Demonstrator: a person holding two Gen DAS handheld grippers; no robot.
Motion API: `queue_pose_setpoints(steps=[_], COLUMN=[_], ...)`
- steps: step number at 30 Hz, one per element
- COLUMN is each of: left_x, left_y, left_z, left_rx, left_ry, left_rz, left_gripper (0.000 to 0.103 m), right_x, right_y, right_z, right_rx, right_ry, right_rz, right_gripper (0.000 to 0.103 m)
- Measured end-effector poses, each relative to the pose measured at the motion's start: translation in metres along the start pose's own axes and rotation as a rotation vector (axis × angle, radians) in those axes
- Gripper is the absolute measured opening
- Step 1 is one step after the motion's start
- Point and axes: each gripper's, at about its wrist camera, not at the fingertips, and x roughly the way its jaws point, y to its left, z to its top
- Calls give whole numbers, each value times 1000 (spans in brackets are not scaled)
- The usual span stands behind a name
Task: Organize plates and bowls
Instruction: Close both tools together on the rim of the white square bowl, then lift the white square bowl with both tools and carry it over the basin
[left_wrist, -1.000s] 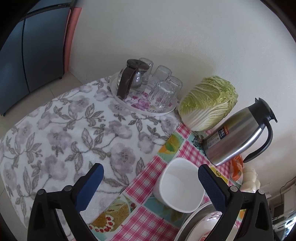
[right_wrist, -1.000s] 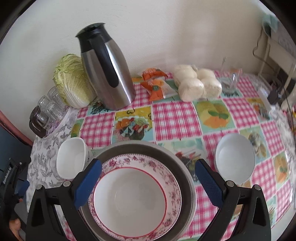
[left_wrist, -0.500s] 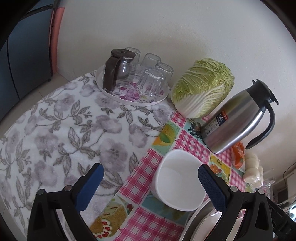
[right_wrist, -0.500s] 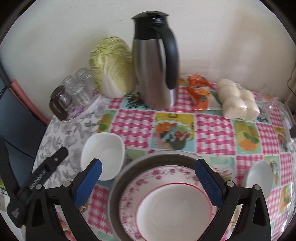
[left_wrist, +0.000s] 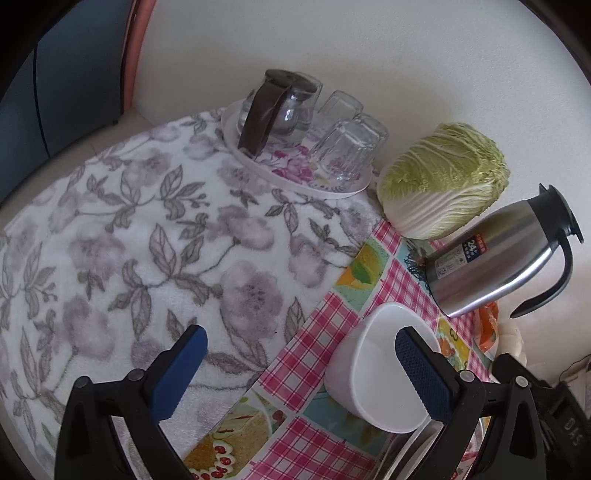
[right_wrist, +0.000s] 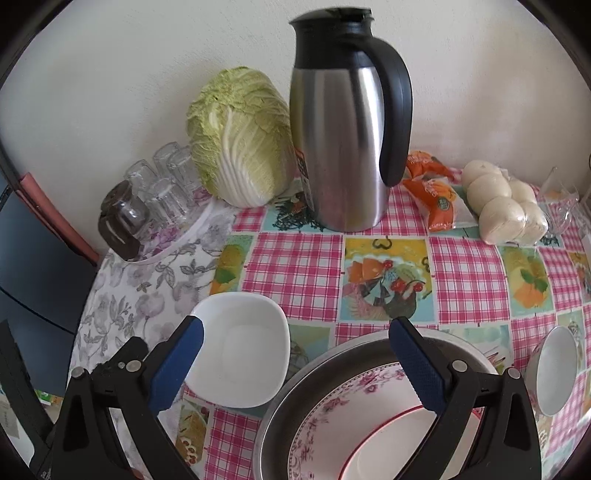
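Right now your left gripper (left_wrist: 301, 363) and right gripper (right_wrist: 295, 354) both gape empty, flanking the square white bowl (right_wrist: 242, 354) beside the metal basin (right_wrist: 321, 373).

Both views are evenly lit by soft, diffuse daylight, with no harsh shadows. The white wall (right_wrist: 110, 74) reads bright and slightly washed out. Glare is limited to long vertical highlights on the steel thermos (right_wrist: 343, 147) and small glints on the upturned glasses (left_wrist: 343, 147). Objects cast only faint, soft shadows onto the counter (right_wrist: 295, 266). Fisheye distortion is strong: the counter's edges bow, the thermos leans in the left view, and black vignetting fills all corners. Focus holds across the middle of each frame, while the dark cabinet (left_wrist: 55, 92) at the left rim looks slightly soft and underexposed.
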Motion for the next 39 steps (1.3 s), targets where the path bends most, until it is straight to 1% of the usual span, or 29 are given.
queue_pose_setpoints(steps=[2,4,5,6,7,8,9,10,11,14,15,19,21,22,24,26,28,29,31,32,35,39], left_x=[6,12,16,19,23,25,28,31,34,42,45,55,60,63,66,69,72,75,77,77,74,69], left_y=[1,1,0,-1,-3,-4,-5,-7,-9,-15,-16,-22,-26,-27,-29,-31,-32,-31,-30,-29,-28,-24], left_z=[-1,-2,-2,-3,-4,-5,-6,-6,-7,-10,-11,-15,-18,-19,-22,-24,-26,-27,-27,-27,-27,-26], left_rx=[-1,2,4,6,11,13,15,17,22,46,51,70,82,87,94,98,102,92,86,81,85,80], left_ry=[19,39,51,62,74,82,89,97,108,130,137,168,185,192,201,204,206,210,214,211,208,216], left_rz=[-4,-16,-23,-27,-33,-39,-45,-53,-59,-62,-65,-80,-85,-88,-92,-91,-80,-76,-83,-95,-85,-74], left_gripper=[101,94,88,86,86,86,83,80,77,76,72,61,50,48,37,32,31,28,27,22,20,20], right_x=[9,19,23,27,30,34,38,42,45,52,55,63,66,68,71,74,75,77,79,79,77,71], right_y=[1,2,3,4,5,5,6,7,8,14,16,20,22,22,23,23,24,24,24,24,25,30], right_z=[-2,-3,-4,-5,-6,-6,-7,-8,-9,-11,-12,-13,-13,-13,-14,-14,-15,-15,-15,-15,-15,-16], right_rx=[1,-13,-21,-34,-43,-49,-49,-52,-57,-92,-100,-117,-126,-128,-133,-131,-131,-132,-129,-129,-128,-141], right_ry=[23,45,49,56,63,73,84,94,100,114,121,135,142,145,151,156,159,161,166,167,158,145], right_rz=[-18,-26,-33,-47,-53,-59,-60,-54,-52,-54,-53,-50,-47,-47,-53,-51,-48,-48,-46,-42,-28,-4], right_gripper=[100,100,97,90,85,76,70,68,64,49,44,33,27,25,21,19,18,16,13,11,7,7])
